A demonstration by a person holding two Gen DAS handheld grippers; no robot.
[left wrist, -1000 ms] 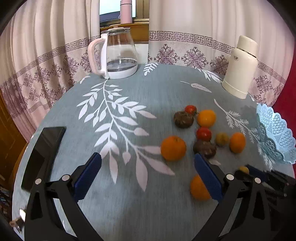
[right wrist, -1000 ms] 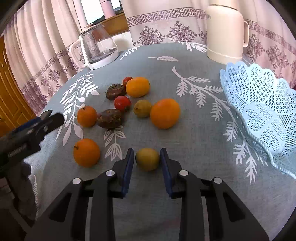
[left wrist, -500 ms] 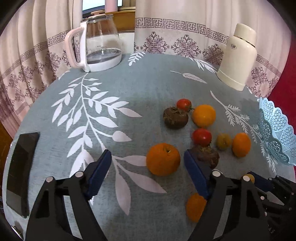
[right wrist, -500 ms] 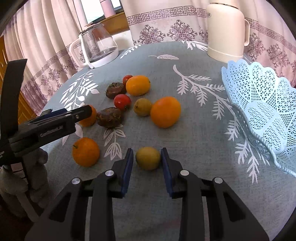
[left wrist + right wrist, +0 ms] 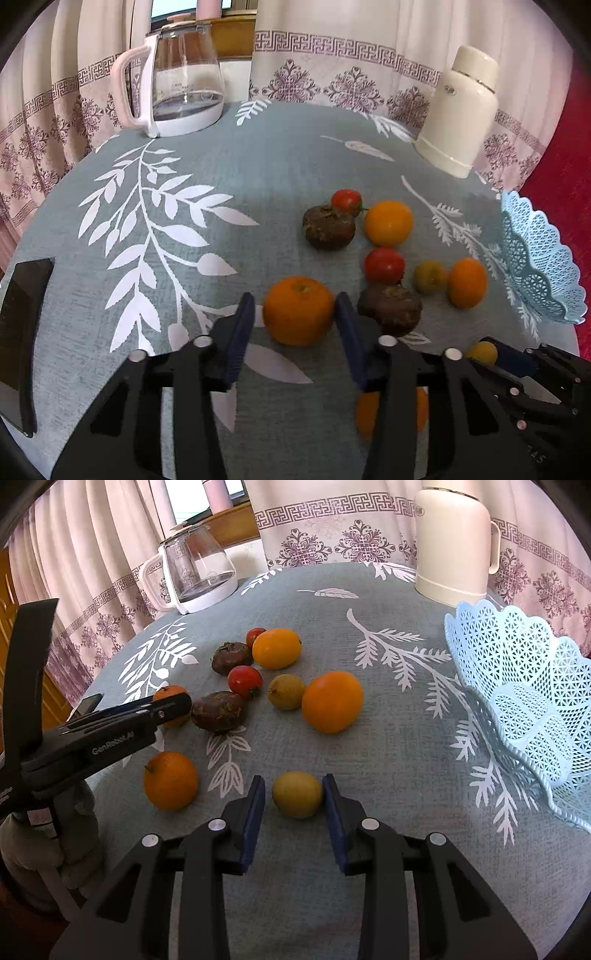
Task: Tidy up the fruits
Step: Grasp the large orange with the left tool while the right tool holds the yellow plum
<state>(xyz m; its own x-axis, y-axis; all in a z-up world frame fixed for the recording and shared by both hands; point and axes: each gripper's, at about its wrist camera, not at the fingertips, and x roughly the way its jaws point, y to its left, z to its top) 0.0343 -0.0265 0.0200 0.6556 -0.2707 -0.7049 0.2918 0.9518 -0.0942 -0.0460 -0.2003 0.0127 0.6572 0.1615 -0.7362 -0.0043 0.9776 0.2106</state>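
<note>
The orange [image 5: 298, 310] sits on the grey leaf-print tablecloth [image 5: 221, 177] right between the blue pads of my left tongs [image 5: 294, 312]; the jaws have just been closing in on it, the right pad looks to be touching its side while a thin sliver of cloth shows at the left pad, so I can't say I've got it squeezed. Over in my right tongs [image 5: 293, 797], the small yellow-green fruit [image 5: 297, 794] lies on the cloth, the right pad against it, a narrow gap at the left one, jaws nearly closed around it. Just beside the orange is a dark brown fruit [image 5: 389, 309], then a red tomato [image 5: 384, 265] behind that. Further back, another brown fruit [image 5: 328, 227], a second tomato [image 5: 346, 201] and a yellow-orange fruit [image 5: 388, 222] huddle together. The pale blue lattice basket [image 5: 517, 686] waits at the right edge, apart from the fruit. At the far side stand a glass kettle [image 5: 181, 85] and a cream flask [image 5: 460, 110].
</note>
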